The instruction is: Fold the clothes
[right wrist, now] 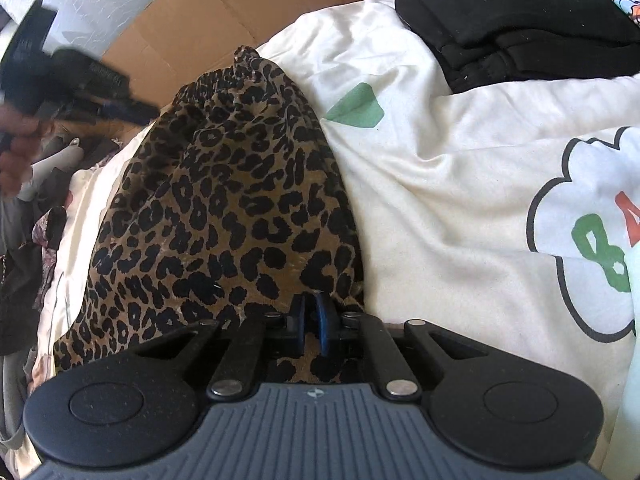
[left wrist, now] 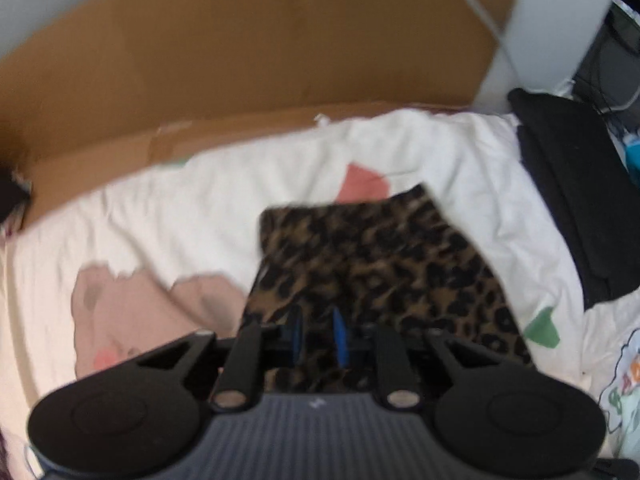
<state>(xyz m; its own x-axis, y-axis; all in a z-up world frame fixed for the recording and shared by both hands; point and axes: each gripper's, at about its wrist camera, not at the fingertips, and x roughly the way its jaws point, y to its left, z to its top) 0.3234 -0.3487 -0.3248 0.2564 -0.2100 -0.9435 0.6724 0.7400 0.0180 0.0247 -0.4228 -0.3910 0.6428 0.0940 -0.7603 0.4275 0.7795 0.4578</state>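
At the bottom centre of the right wrist view, the right tool (right wrist: 311, 312) pinches the near edge of the leopard-print garment (right wrist: 224, 208), its blue pads almost together. The garment stretches toward the upper left across the white bedcover (right wrist: 440, 180). The left tool (left wrist: 318, 332) is blurred; its fingers stand apart over the cloth. Farther back lie black clothes (right wrist: 520, 24) and cardboard (left wrist: 240, 60).

Left claw (left wrist: 318, 334) over leopard garment (left wrist: 372, 264) — white bedding (left wrist: 200, 200)

Leopard-print garment (right wrist: 224, 208), brown with black spots, thin fabric, spread lengthwise on white bedding; gathered elastic waistband at far end, near edge lifted
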